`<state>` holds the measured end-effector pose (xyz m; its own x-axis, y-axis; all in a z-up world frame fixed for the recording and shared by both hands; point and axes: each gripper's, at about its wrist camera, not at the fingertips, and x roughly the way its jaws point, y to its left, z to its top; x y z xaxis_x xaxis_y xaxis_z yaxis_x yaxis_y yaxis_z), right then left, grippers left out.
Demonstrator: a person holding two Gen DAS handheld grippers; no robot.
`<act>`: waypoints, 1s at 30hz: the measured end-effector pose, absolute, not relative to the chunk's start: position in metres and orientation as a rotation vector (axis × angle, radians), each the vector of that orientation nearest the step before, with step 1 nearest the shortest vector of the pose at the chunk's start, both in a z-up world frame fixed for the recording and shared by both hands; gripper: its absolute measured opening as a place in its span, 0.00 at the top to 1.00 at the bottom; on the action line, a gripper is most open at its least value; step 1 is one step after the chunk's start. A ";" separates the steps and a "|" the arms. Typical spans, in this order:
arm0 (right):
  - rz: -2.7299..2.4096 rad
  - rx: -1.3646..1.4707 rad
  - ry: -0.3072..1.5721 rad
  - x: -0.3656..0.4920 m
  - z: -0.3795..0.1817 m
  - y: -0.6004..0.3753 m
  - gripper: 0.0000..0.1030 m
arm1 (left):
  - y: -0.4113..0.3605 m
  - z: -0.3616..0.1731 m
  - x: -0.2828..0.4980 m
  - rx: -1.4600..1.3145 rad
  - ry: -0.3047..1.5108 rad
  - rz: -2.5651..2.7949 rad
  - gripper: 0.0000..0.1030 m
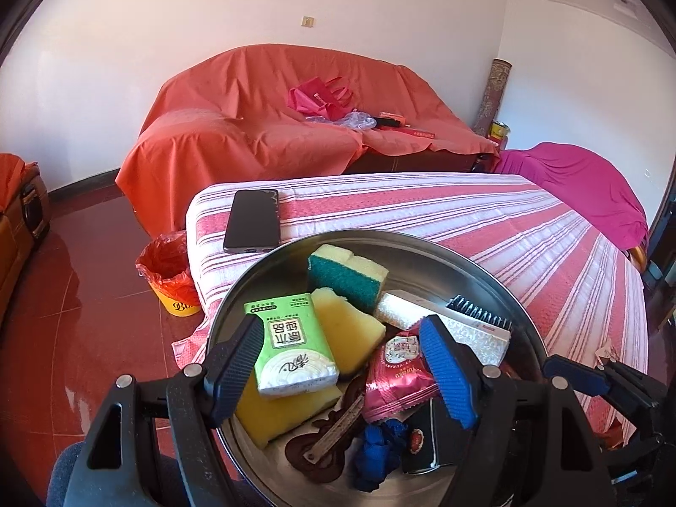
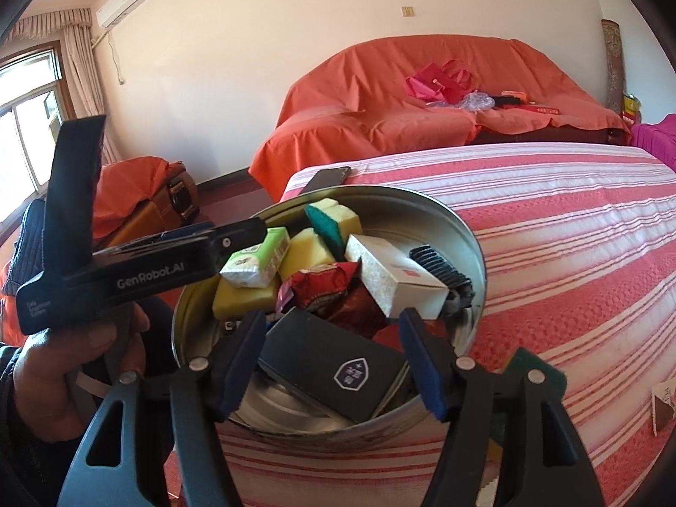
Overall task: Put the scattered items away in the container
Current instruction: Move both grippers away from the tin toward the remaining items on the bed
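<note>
Two grippers hang over one round metal tin (image 2: 469,228) on the striped bed (image 2: 570,219). Left gripper (image 1: 344,372), jaws apart, straddles one green tissue pack (image 1: 291,342) without pressing it. Beside lie three yellow sponges (image 1: 346,325), one red snack packet (image 1: 397,376), one white box (image 2: 393,279). Right gripper (image 2: 336,365), jaws apart, flanks one black box (image 2: 333,367), not clamped. One phone (image 1: 253,219) rests outside the tin.

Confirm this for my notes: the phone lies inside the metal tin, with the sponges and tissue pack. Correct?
Not quite. The phone lies outside the tin, on the striped cloth beyond its rim, as the left wrist view shows. The sponges and tissue pack are in the tin.
</note>
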<state>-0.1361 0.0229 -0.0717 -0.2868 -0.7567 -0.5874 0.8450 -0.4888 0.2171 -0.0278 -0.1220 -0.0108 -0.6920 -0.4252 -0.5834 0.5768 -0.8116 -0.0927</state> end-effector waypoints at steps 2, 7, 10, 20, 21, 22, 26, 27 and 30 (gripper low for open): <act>-1.954 0.786 0.188 -0.135 -0.070 0.027 0.35 | -0.112 -0.009 -0.031 0.756 0.312 -2.473 0.24; -2.014 0.780 0.225 -0.141 -0.063 0.046 0.35 | -0.093 -0.008 -0.038 0.780 0.231 -2.534 0.24; -2.065 0.793 0.198 -0.151 -0.057 0.067 0.34 | -0.085 -0.008 -0.040 0.792 0.204 -2.557 0.24; -2.231 0.850 0.097 -0.186 -0.043 0.130 0.32 | -0.049 -0.007 -0.045 0.810 0.118 -2.685 0.24; -2.247 0.855 0.095 -0.188 -0.042 0.136 0.30 | -0.043 -0.007 -0.047 0.815 0.097 -2.700 0.24; -2.263 0.860 0.094 -0.190 -0.041 0.142 0.29 | -0.036 -0.008 -0.048 0.820 0.072 -2.716 0.24; -2.320 0.888 0.113 -0.196 -0.040 0.164 0.28 | -0.008 -0.009 -0.052 0.832 -0.037 -2.789 0.24; -2.331 0.899 0.115 -0.197 -0.041 0.168 0.27 | -0.001 -0.009 -0.052 0.837 -0.062 -2.806 0.24; -2.366 0.938 0.095 -0.202 -0.043 0.185 0.27 | 0.016 -0.011 -0.053 0.860 -0.114 -2.852 0.24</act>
